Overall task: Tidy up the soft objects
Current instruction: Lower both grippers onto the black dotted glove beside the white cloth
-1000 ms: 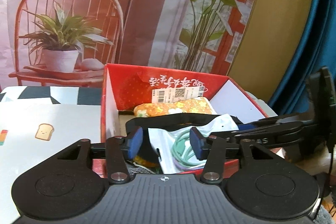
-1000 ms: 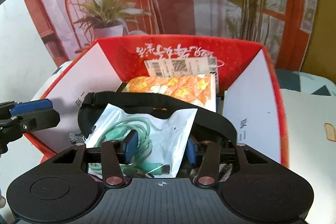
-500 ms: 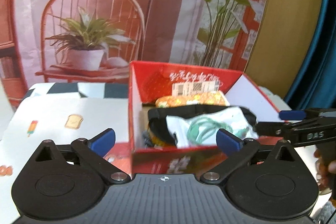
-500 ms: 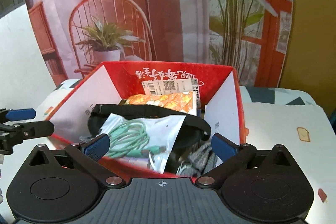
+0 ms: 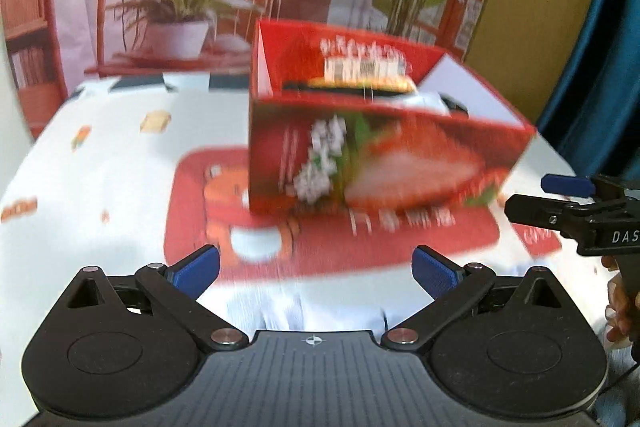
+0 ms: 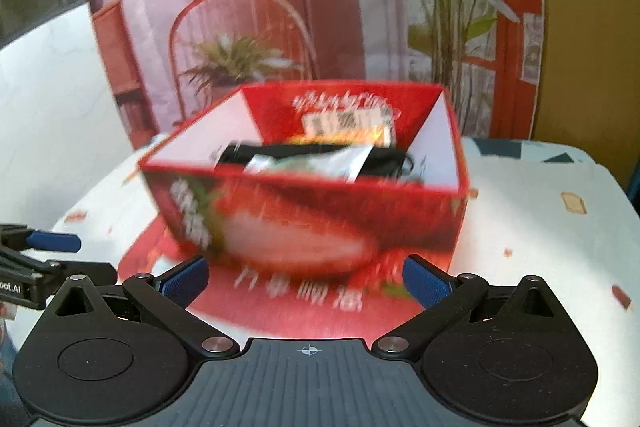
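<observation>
With my left gripper point(image 5: 316, 269) and right gripper point(image 6: 306, 277) both spread wide and empty, the red box point(image 6: 304, 219) of soft things (pouch on top) sits ahead of my jaws, so I should stay clear of its walls.

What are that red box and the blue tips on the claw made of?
The red box looks like printed cardboard with a slightly glossy outside: thin, straight walls, white inside, sharp folded corners. The blue tips on the right claw seem to be matte rubber or textured plastic; the blur leaves that open.
</observation>
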Motion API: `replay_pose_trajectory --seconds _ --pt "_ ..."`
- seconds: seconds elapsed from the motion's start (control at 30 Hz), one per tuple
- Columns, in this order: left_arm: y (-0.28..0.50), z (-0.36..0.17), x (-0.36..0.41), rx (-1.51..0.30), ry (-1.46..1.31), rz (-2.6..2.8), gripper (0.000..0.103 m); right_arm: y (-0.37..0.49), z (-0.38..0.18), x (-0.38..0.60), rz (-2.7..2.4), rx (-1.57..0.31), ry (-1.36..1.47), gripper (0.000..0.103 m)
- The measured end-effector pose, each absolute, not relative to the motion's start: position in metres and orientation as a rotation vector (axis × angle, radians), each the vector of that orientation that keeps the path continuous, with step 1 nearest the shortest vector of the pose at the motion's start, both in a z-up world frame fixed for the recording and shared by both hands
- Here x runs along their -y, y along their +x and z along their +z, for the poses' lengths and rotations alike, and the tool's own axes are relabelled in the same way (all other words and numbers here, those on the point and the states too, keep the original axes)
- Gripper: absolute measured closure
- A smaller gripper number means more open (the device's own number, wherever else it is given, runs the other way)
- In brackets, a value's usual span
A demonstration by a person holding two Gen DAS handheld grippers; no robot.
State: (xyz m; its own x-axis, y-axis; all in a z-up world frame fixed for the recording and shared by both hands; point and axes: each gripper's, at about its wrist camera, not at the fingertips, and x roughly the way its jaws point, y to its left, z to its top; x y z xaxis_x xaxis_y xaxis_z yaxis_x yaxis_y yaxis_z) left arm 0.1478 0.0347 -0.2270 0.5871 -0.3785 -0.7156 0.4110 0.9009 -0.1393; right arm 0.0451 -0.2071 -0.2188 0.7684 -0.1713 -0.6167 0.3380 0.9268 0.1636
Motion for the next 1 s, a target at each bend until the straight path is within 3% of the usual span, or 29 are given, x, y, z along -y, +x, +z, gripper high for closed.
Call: replay_pose_trajectory --seconds 0.73,1.0 --pt "0.118 -0.292 -0.028 -0.998 0.051 -0.456 0.000 0.024 -0.291 0.148 -0.185 -0.836 0.159 0.000" --pt "0.117 -0.294 -0.027 -0.962 0.055 -0.465 0.000 0.023 -0.300 0.145 -0.182 -0.843 0.138 0.000"
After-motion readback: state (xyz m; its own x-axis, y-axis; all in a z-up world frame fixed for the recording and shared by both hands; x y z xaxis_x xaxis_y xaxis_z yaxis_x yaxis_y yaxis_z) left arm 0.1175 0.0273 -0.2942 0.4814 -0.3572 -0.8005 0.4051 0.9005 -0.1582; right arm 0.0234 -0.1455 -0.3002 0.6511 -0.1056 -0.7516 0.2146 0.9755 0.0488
